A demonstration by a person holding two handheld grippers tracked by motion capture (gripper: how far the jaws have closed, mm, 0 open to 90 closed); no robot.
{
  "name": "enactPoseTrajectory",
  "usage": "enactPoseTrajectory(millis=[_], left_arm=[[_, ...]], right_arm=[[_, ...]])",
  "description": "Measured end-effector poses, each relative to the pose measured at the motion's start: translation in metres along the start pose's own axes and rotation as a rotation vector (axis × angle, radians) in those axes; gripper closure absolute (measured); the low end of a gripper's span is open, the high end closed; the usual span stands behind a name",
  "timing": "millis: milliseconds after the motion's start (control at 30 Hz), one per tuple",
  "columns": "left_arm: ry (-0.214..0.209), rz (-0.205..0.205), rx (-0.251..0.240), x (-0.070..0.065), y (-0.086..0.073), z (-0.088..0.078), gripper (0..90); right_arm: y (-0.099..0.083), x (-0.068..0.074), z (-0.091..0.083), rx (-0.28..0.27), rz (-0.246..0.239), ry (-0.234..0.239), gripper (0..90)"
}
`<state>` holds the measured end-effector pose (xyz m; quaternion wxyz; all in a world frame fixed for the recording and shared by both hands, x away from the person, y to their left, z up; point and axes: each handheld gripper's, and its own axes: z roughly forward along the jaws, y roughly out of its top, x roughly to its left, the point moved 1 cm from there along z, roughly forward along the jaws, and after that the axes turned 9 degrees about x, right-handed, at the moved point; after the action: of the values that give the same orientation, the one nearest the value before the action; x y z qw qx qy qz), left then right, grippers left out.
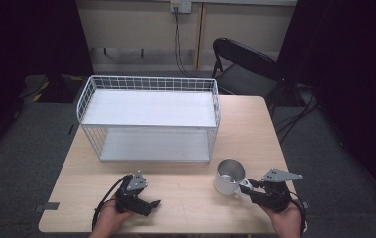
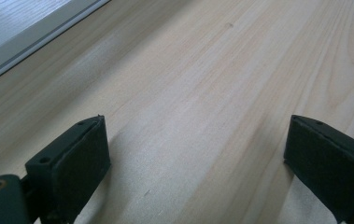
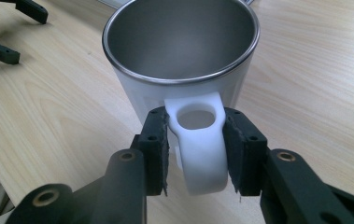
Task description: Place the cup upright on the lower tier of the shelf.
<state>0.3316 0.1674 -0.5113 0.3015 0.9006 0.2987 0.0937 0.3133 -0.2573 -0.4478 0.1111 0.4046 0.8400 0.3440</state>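
Near the front right of the bench (image 1: 185, 198), right gripper (image 3: 196, 149) clamping the white handle (image 3: 198, 140) of a mug (image 1: 229, 177), fingers (image 3: 158, 149) pressing flat against both sides of the loop. Mug standing upright on the wood, white outside, bare steel inside, nothing in it, rim shining. Sitting just in front of the white wire basket (image 1: 148, 116), apart from it. At the front left, left gripper (image 1: 141, 201) lying low over bare wood, fingers (image 2: 79, 158) spreading wide, gripping nothing, resting close to the surface.
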Motion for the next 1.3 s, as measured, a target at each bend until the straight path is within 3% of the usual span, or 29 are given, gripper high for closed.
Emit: enactPoseTrajectory(millis=[167,400,467,600,700,733,800,1000,1100,1300], left_arm=[[0.000,0.000,0.000,0.000,0.000,0.000,6.1],[0.000,0.000,0.000,0.000,0.000,0.000,6.1],[0.000,0.000,0.000,0.000,0.000,0.000,6.1],[0.000,0.000,0.000,0.000,0.000,0.000,6.1],[0.000,-0.001,0.000,0.000,0.000,0.000,6.1],[0.000,0.000,0.000,0.000,0.000,0.000,6.1],[0.000,0.000,0.000,0.000,0.000,0.000,6.1],[0.000,0.000,0.000,0.000,0.000,0.000,6.1],[0.000,0.000,0.000,0.000,0.000,0.000,6.1],[0.001,-0.001,0.000,0.000,0.000,0.000,6.1]], right_arm=[[-0.002,-0.002,0.003,0.005,0.000,-0.003,59.8],[-0.005,-0.002,0.008,-0.008,-0.013,0.010,65.9],[-0.004,-0.001,0.009,0.003,-0.040,0.014,70.5],[-0.002,0.000,0.010,0.005,-0.043,0.023,70.5],[-0.003,-0.001,0.010,0.004,-0.034,0.016,69.3],[-0.003,-0.002,0.009,0.004,-0.025,-0.001,63.9],[-0.003,-0.002,0.006,0.006,-0.029,-0.022,62.2],[-0.006,-0.006,0.000,0.000,-0.001,-0.068,61.9],[-0.007,-0.008,-0.001,-0.008,0.017,-0.052,61.9],[-0.005,-0.003,0.005,0.012,-0.014,-0.069,64.5]])
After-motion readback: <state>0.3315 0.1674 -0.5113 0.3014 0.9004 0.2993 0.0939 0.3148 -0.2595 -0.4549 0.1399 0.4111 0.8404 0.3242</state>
